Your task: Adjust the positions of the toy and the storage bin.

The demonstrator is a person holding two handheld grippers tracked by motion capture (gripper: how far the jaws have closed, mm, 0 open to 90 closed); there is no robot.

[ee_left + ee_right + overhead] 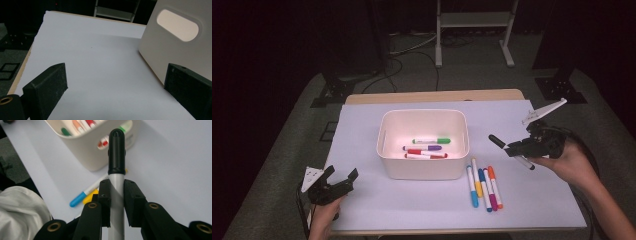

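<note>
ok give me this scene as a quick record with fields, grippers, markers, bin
right gripper: shut on black-capped marker, held above the table, right of the bin
left gripper: open, nothing between the jaws, near the table's front left corner
bin: white, open top, mid-table
in bin: green marker, purple marker, red markers
on sheet: four markers side by side, front right of the bin
table cover: white sheet

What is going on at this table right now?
A person is putting markers into a white bin. The right gripper is shut on a black-capped marker, held above the table beside the bin. Four markers lie on the paper; others are in the bin. The left gripper, jaws open, holds nothing.
</note>
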